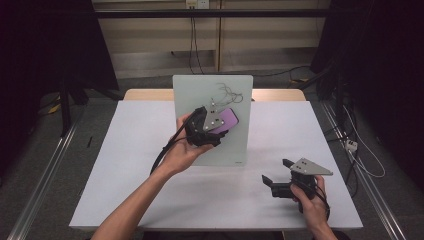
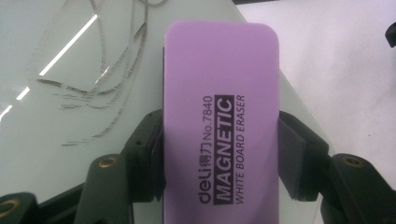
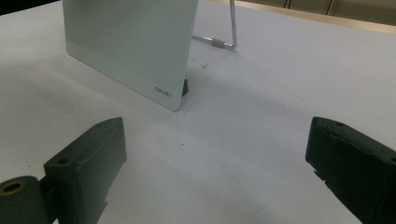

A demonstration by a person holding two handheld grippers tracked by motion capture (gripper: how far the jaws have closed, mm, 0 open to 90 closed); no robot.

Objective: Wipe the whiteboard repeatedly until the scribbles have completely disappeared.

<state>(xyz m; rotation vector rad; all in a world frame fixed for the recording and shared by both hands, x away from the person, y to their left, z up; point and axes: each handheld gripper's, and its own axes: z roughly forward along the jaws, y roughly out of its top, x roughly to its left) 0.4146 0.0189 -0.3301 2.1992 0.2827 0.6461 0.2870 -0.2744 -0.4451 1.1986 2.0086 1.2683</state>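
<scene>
A pale whiteboard (image 1: 212,95) leans upright at the middle of the white table, with thin scribbled marker lines (image 1: 231,93) near its top. My left gripper (image 1: 216,126) is shut on a purple whiteboard eraser (image 2: 219,116), held in front of the board just below the scribbles (image 2: 100,79). The eraser (image 1: 227,119) is printed "MAGNETIC WHITE BOARD ERASER". My right gripper (image 1: 275,171) rests low at the table's front right, its jaws wide open with nothing between them (image 3: 212,154). In the right gripper view the whiteboard's lower corner (image 3: 140,51) stands ahead.
The white table (image 1: 150,150) sits on a wooden top whose far edge (image 1: 145,94) shows behind the board. A wire stand (image 3: 224,39) props the board from behind. Cables (image 1: 360,155) trail on the floor at the right.
</scene>
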